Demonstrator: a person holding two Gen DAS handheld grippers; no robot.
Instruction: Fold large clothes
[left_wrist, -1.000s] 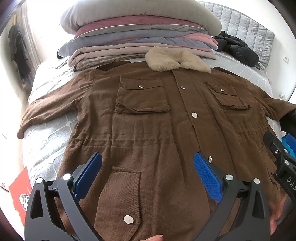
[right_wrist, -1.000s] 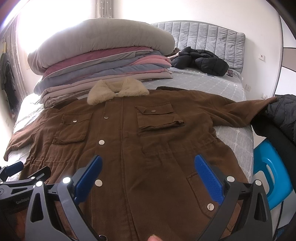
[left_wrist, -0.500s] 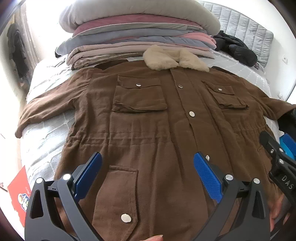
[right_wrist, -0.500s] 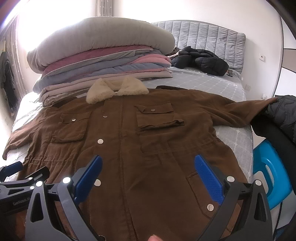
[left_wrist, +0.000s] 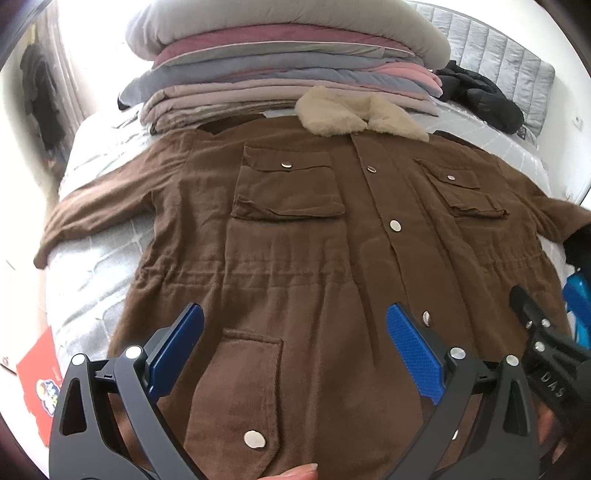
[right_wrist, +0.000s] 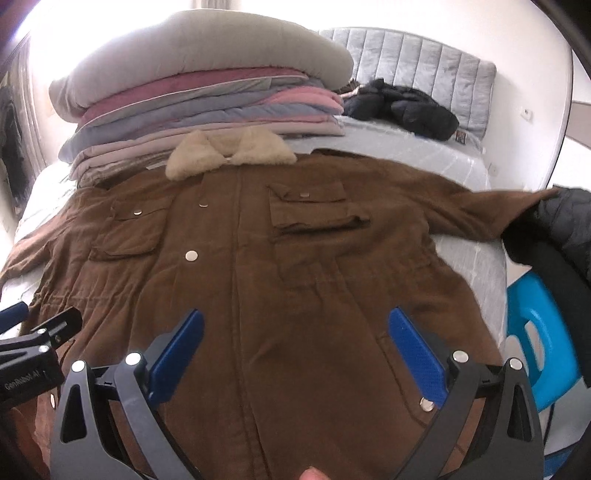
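Brown corduroy coat (left_wrist: 295, 236) lies face up, spread flat across the bed (left_wrist: 88, 266), fleece collar (left_wrist: 354, 114) toward the stacked quilts (left_wrist: 288, 62), sleeves reaching both side edges. Left gripper (left_wrist: 295, 347) and right gripper (right_wrist: 295, 343) hover over the hem, jaws wide, holding nothing. Folding not yet begun. Next move likely: pinch a sleeve or side edge and carry it toward the button line.

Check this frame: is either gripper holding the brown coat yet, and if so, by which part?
Nothing is held. The left gripper and the right gripper both hover open above the lower half of the brown coat, with no fabric between their pads.
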